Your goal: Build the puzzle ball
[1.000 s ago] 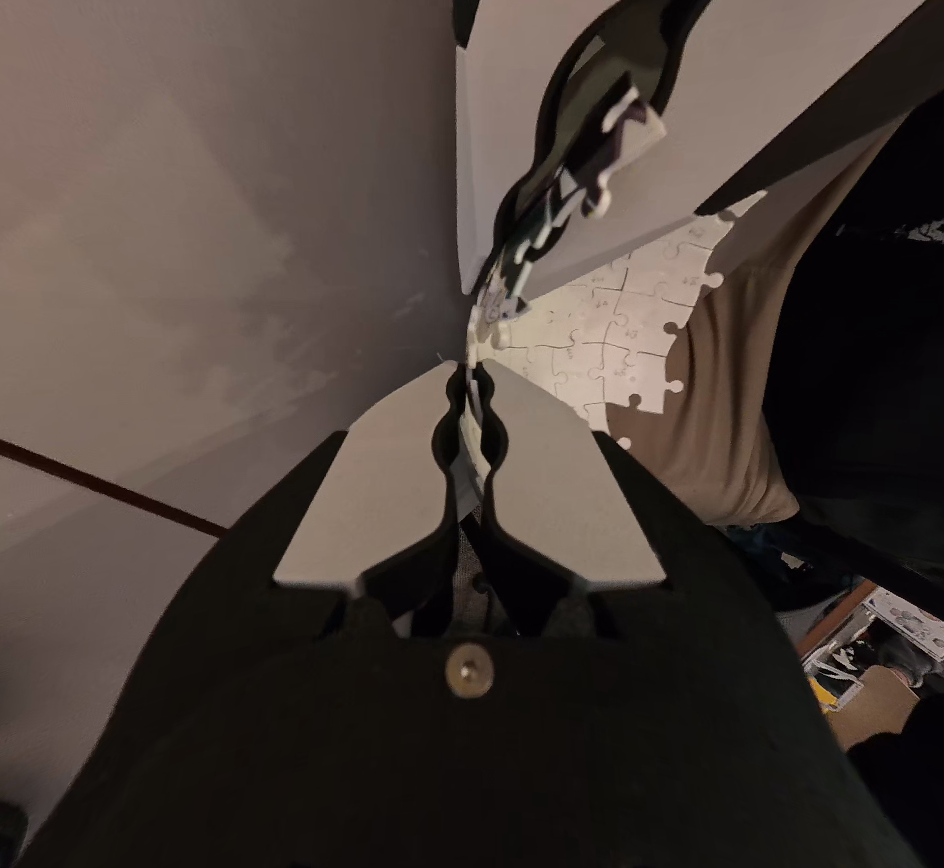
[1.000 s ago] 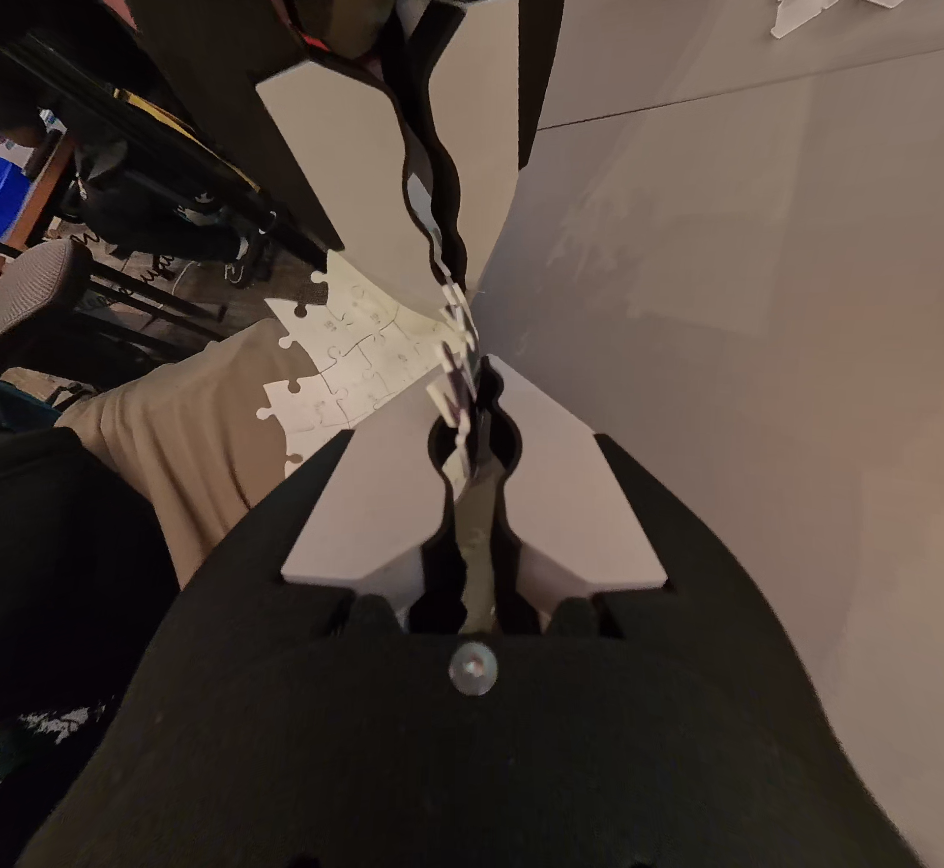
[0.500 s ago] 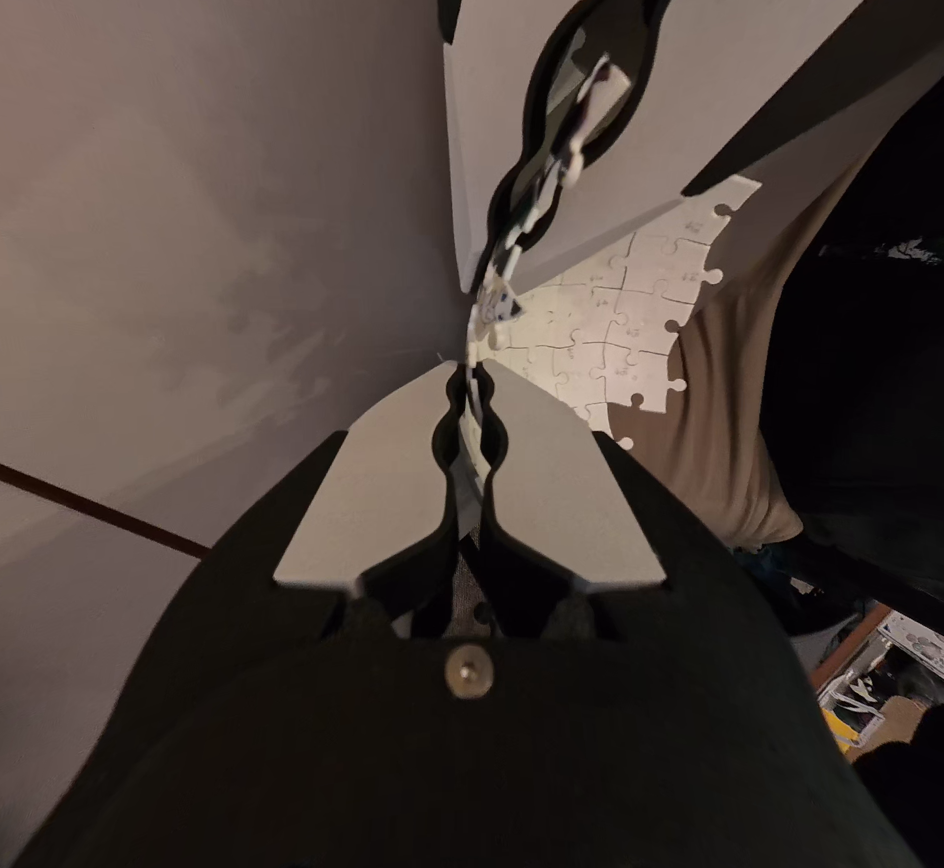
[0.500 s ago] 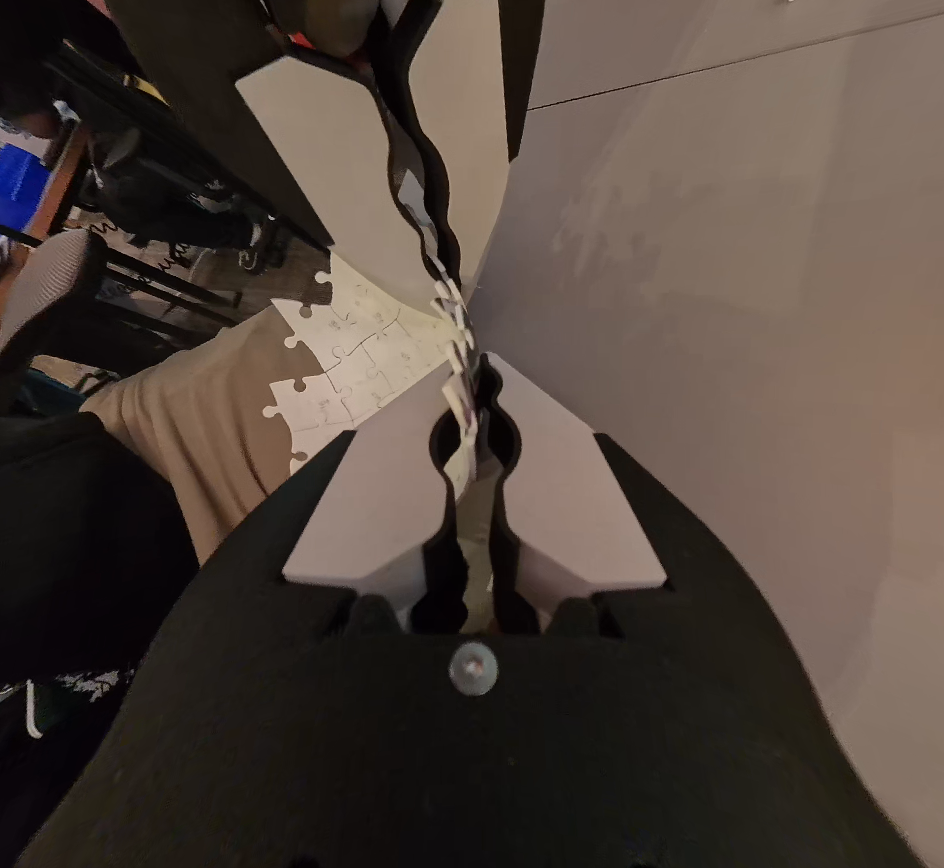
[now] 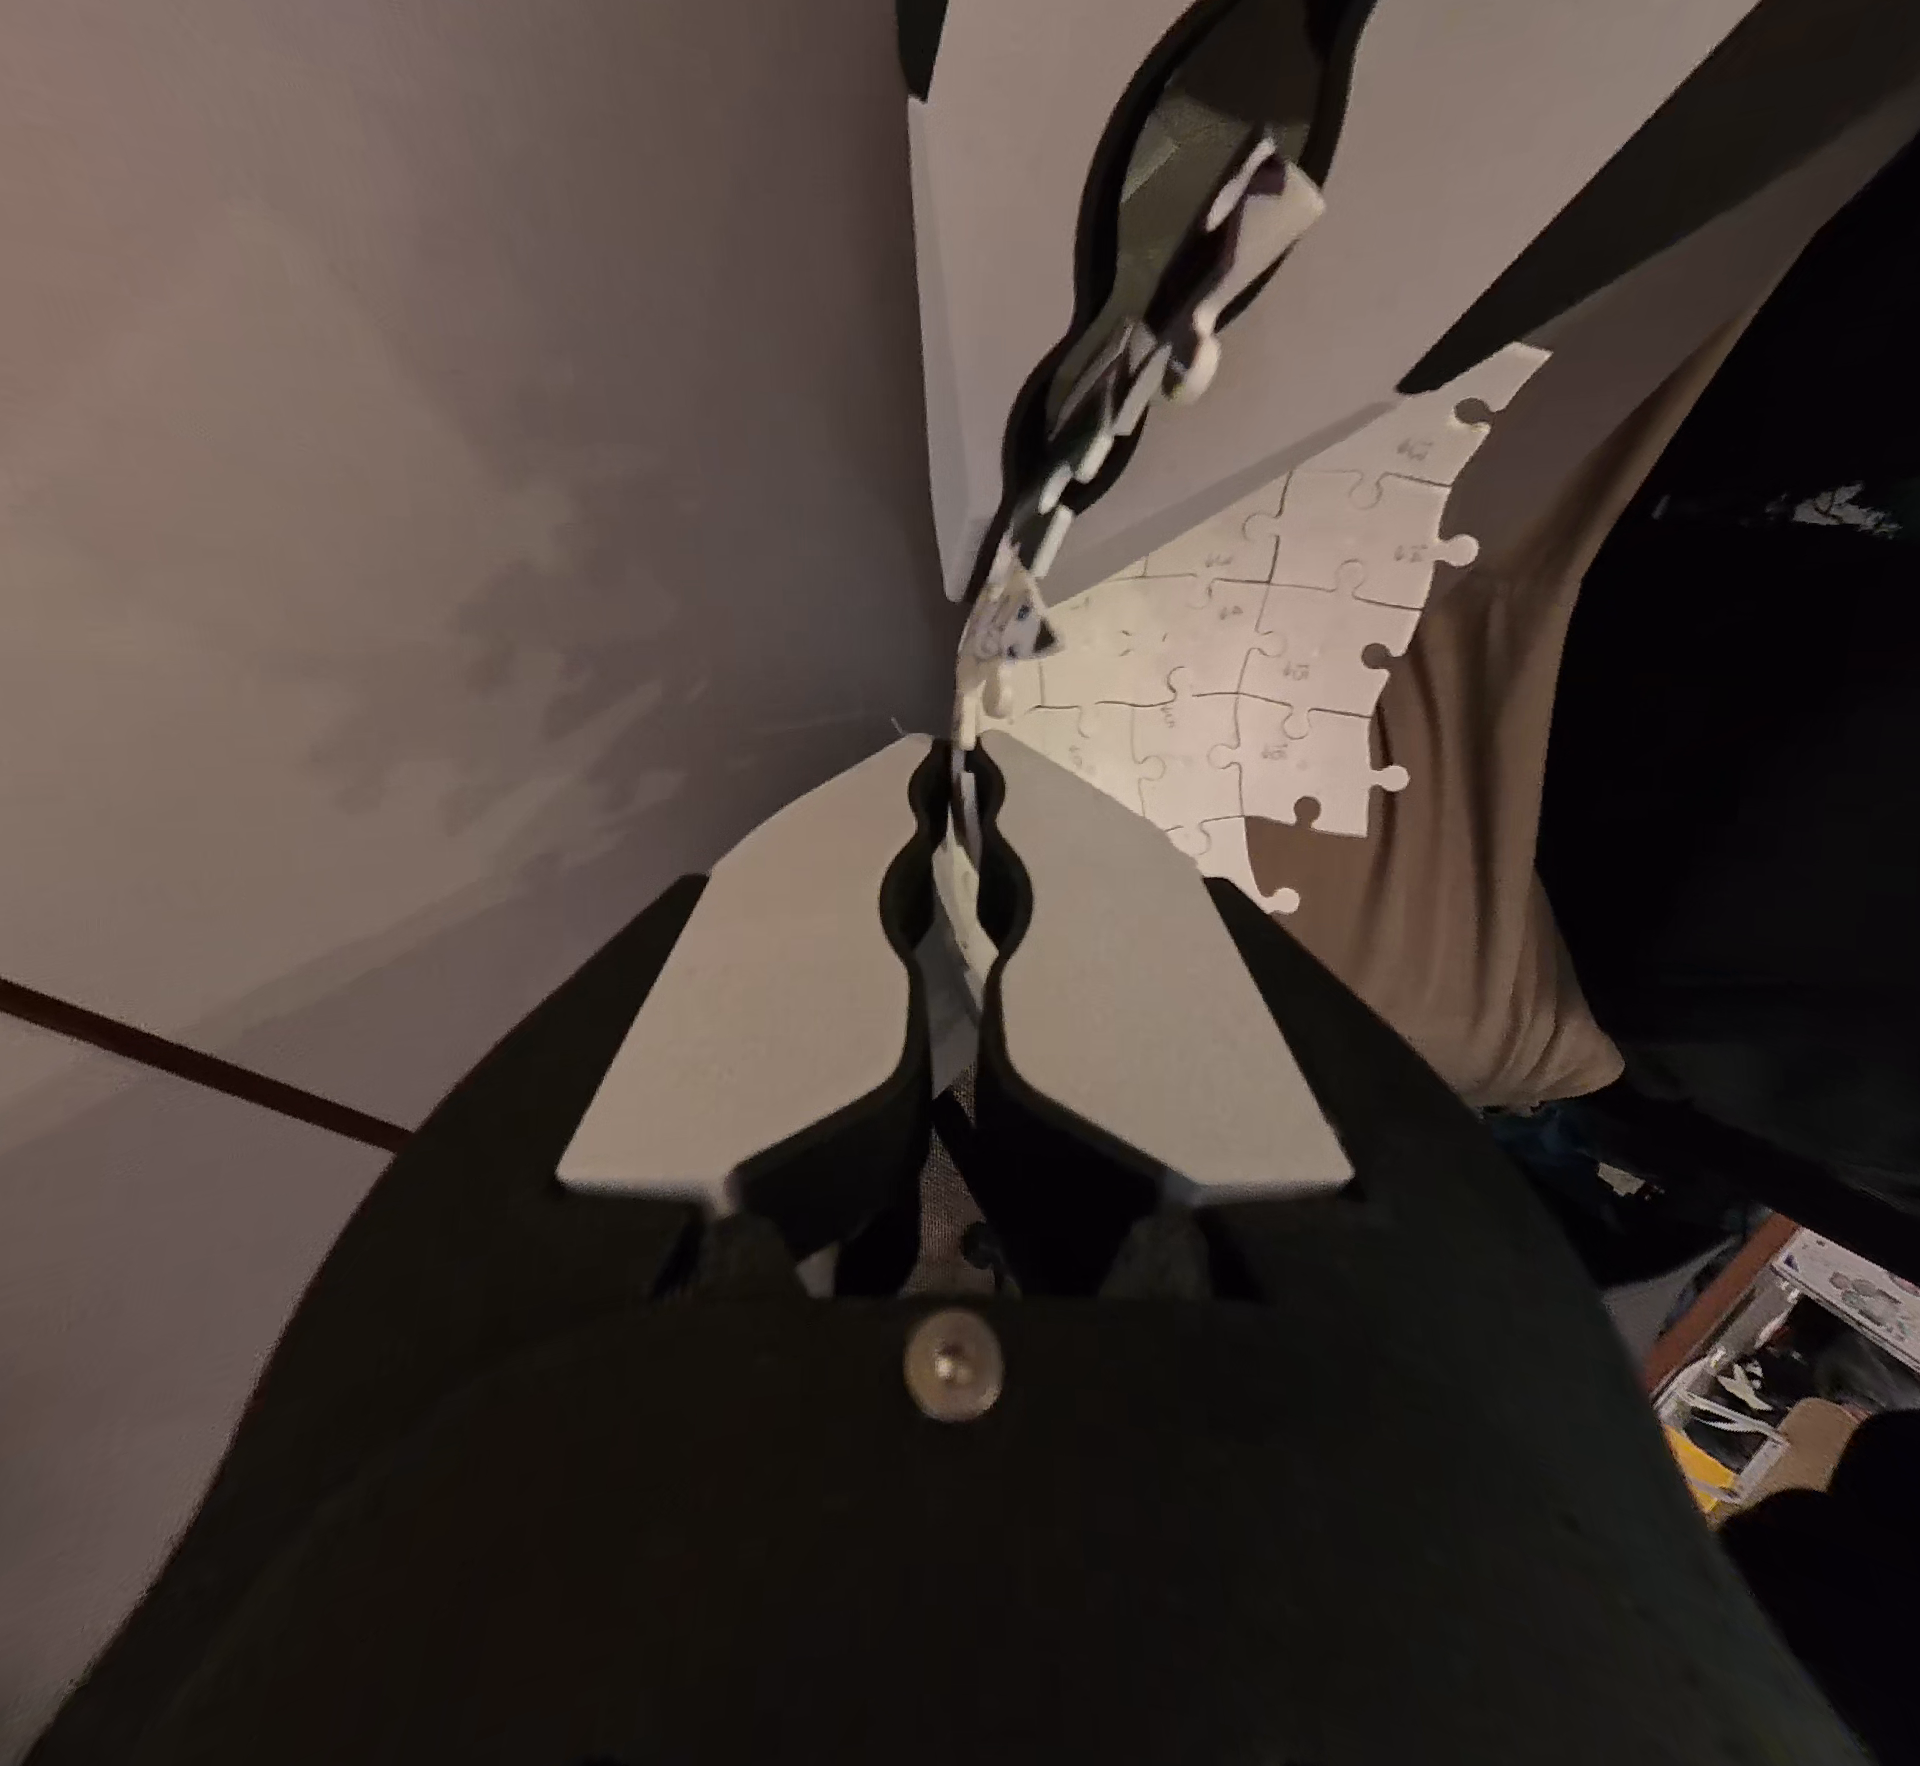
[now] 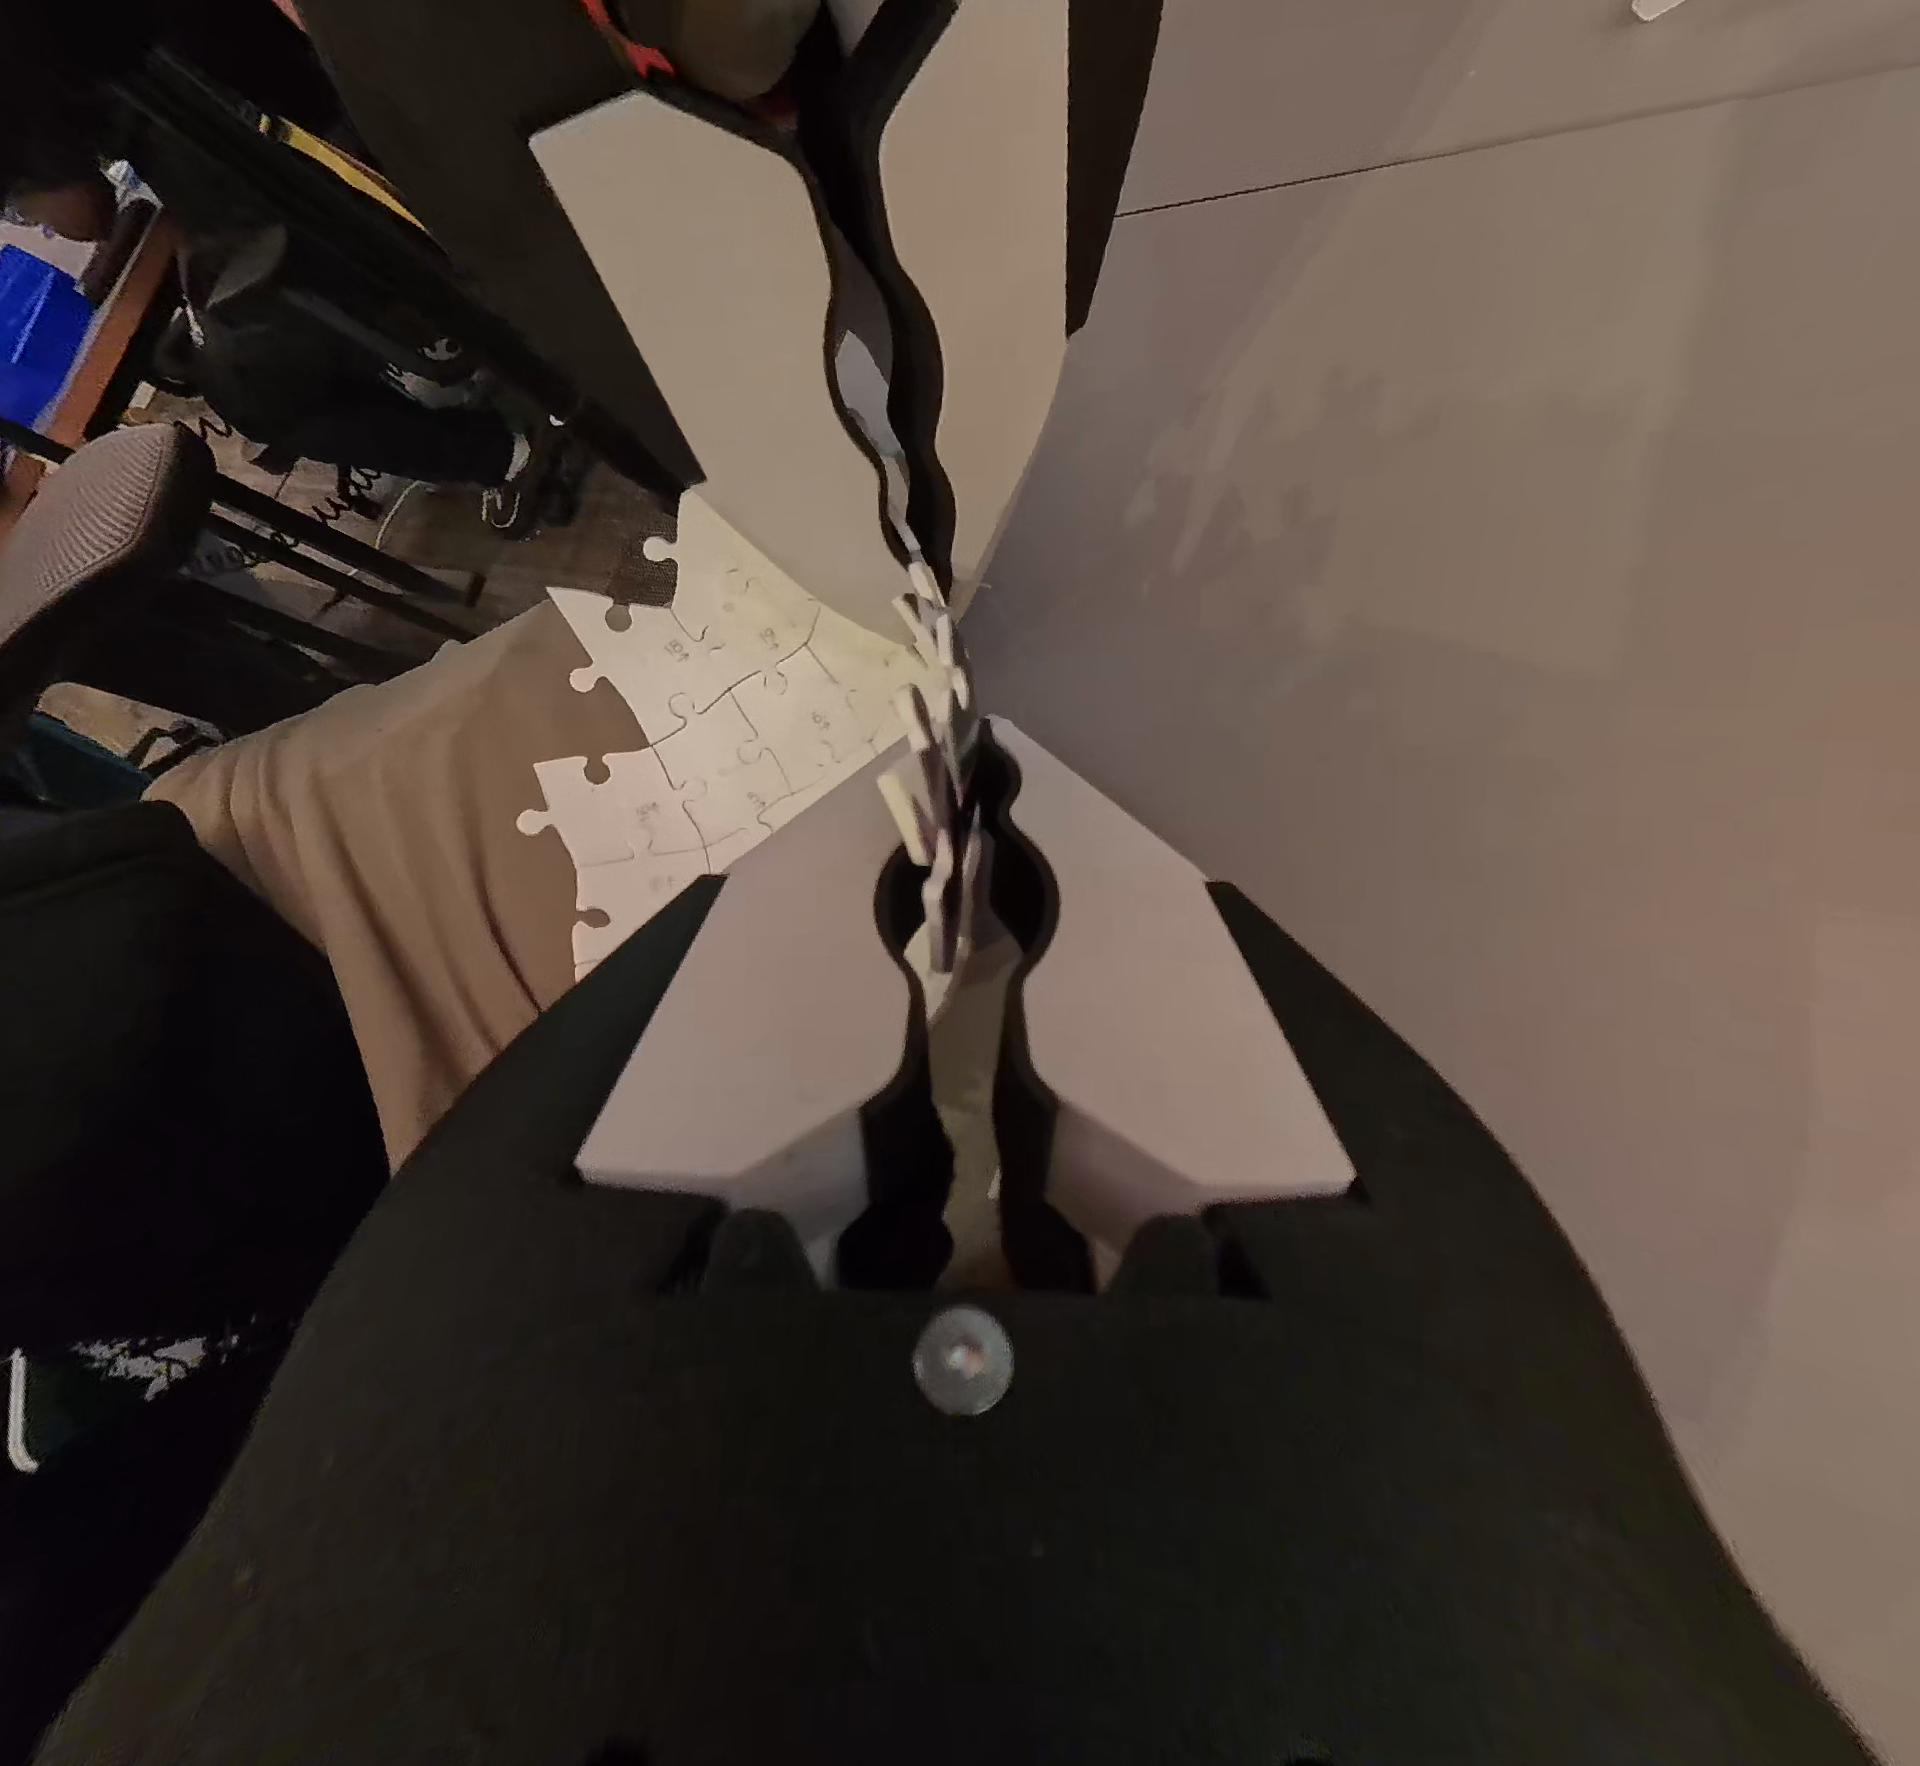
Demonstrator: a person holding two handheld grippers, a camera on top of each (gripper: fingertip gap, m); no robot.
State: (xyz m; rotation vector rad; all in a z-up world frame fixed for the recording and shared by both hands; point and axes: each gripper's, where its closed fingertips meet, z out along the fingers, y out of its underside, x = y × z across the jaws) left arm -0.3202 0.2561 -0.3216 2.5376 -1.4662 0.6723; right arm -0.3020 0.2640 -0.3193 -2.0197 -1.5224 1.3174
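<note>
Since half a second ago your right gripper (image 5: 987, 573) has tilted, turning its clamped strip more broadside. Both sets of jaws are pressed together – your left gripper (image 5: 961, 760) pinches the curved white sheet of interlocked puzzle pieces (image 5: 1278, 667), which fans out just beside its tips, above the grey tabletop (image 6: 1455, 677). It looks light, thin and flexible – grip near the joints, not the tabs. Open room lies tableward.
</note>
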